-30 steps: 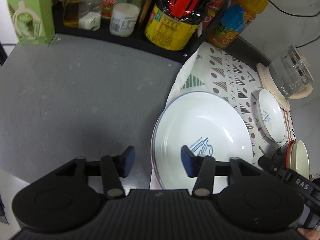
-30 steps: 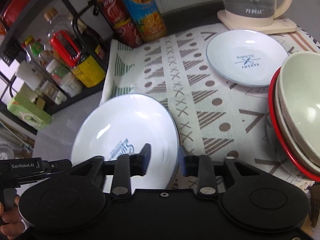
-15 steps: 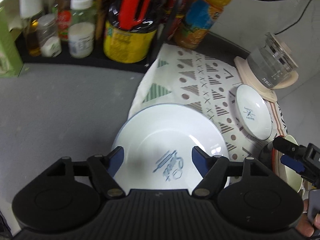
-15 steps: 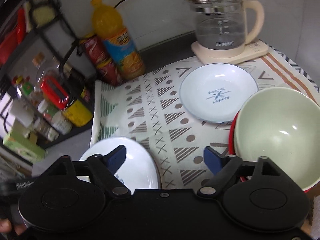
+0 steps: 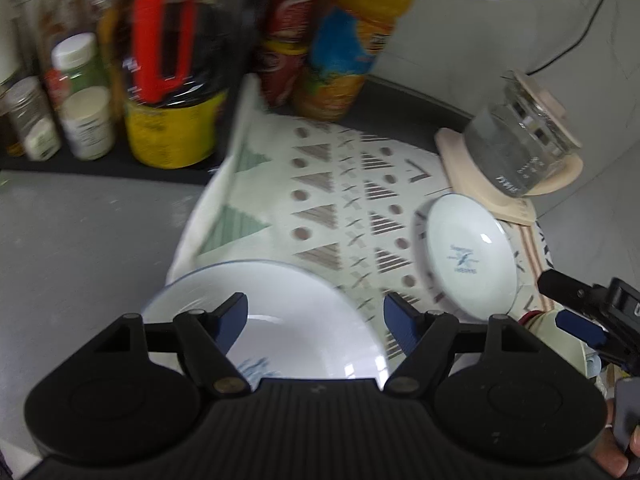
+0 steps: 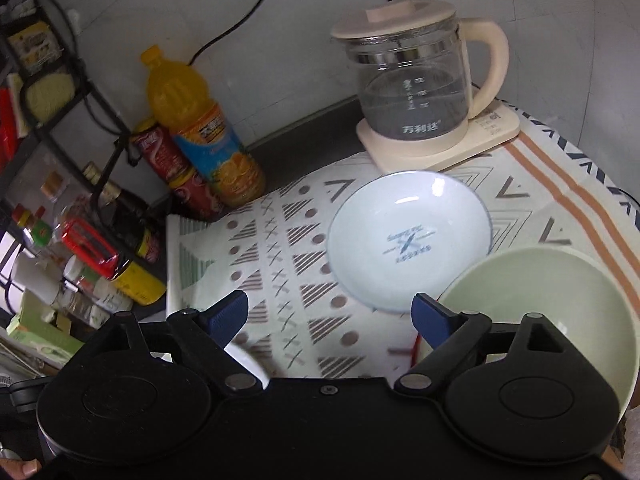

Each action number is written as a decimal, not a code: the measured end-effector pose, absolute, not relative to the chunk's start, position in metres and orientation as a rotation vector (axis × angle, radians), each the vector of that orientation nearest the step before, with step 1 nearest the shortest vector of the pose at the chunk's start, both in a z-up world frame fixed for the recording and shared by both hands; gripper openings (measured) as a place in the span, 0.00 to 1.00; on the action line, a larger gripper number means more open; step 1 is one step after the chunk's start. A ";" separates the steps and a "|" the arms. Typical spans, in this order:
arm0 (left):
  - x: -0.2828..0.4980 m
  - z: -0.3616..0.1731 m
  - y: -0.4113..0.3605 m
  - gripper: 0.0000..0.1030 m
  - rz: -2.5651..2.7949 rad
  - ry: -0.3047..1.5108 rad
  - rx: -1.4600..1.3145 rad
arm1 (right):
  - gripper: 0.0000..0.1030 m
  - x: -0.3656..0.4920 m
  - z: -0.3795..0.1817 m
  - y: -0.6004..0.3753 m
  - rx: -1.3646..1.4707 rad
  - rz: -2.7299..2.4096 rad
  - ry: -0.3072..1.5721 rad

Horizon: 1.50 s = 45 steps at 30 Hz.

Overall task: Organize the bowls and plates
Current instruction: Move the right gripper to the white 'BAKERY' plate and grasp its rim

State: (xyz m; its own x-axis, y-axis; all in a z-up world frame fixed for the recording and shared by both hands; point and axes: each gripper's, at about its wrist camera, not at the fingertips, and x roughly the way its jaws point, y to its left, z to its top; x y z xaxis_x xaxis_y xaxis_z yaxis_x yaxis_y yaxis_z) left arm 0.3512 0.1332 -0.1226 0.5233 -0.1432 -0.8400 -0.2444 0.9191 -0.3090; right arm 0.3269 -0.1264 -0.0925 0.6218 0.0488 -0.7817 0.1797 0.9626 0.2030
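Observation:
A large white plate (image 5: 296, 320) with a blue rim lies at the near left edge of the patterned cloth (image 5: 320, 200); a sliver of it shows in the right wrist view (image 6: 246, 360). A small white plate (image 5: 468, 256) with a blue logo lies near the kettle, also in the right wrist view (image 6: 408, 236). A pale green bowl (image 6: 560, 312) sits stacked at the right, over a red rim. My left gripper (image 5: 314, 322) is open above the large plate. My right gripper (image 6: 330, 320) is open above the cloth, between the plates.
A glass kettle (image 6: 416, 88) on a cream base stands at the back right. An orange juice bottle (image 6: 200, 136) and red cans (image 6: 176, 172) stand at the back. A black rack (image 6: 60, 208) with bottles and jars is on the left. Grey counter (image 5: 80, 248) lies left of the cloth.
Both grippers have opened wide and pulled up and back. The views have swung toward the kettle and the small plate; the large plate stays on the cloth.

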 end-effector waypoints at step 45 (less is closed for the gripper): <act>0.480 -0.222 0.012 0.20 0.107 1.167 -0.649 | 0.35 0.460 -0.194 -0.287 0.450 -0.105 1.344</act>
